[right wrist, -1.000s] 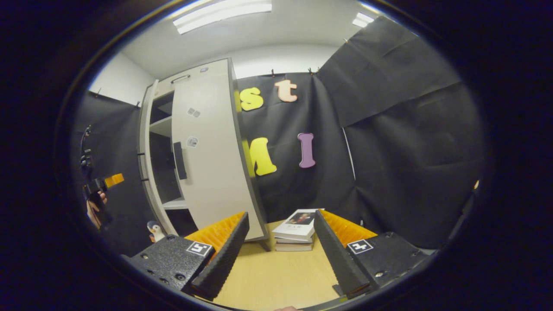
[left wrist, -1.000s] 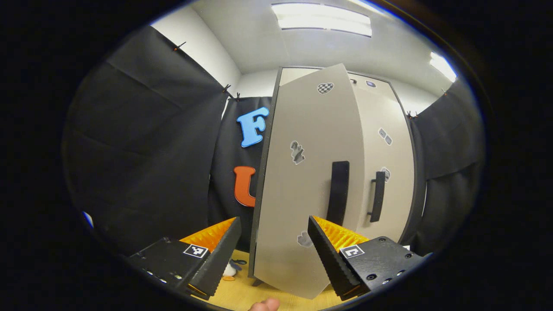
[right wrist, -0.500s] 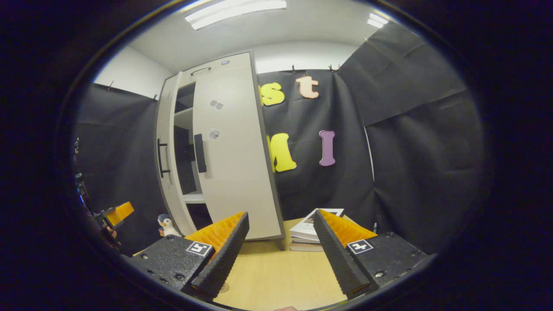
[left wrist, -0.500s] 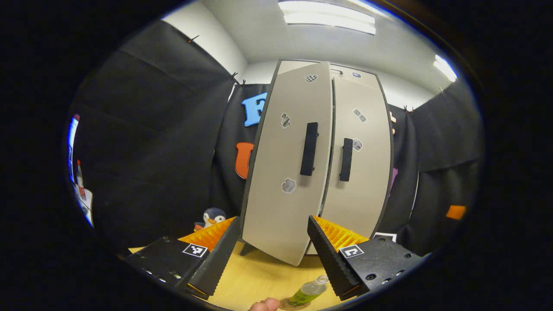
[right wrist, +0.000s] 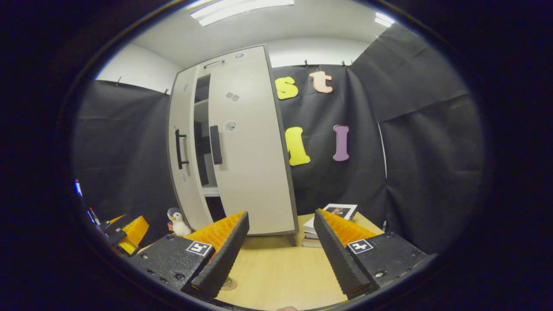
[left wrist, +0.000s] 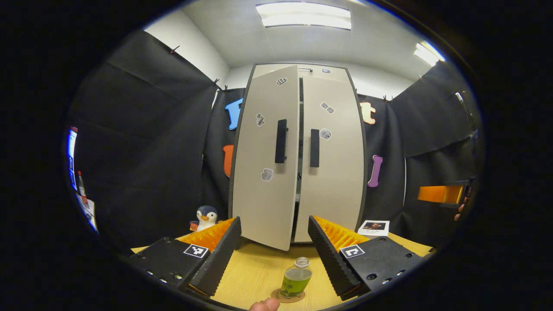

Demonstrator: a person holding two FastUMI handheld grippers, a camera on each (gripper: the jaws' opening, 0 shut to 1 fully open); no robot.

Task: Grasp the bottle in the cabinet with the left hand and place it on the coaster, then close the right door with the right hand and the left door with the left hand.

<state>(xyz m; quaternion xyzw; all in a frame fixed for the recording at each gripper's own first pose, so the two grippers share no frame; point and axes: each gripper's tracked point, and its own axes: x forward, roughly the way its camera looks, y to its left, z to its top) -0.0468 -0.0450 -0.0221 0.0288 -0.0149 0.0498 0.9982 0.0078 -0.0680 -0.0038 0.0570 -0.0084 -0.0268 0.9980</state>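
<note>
My left tongs (left wrist: 272, 255) open, empty, above light wooden worktop (left wrist: 255, 276). Small clear bottle with green label (left wrist: 296, 278) upright on round cork coaster (left wrist: 276, 296), between my fingers. Tall beige cabinet's left door (left wrist: 264, 160) ajar; right door (left wrist: 330, 155) shut. My right tongs (right wrist: 281, 250) open, empty.

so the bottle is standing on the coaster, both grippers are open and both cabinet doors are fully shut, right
Not quite: the left door is ajar, its lower edge swung out from the cabinet in the left gripper view. The rest holds: the bottle stands on the coaster, and the left gripper and right gripper are open.
</note>
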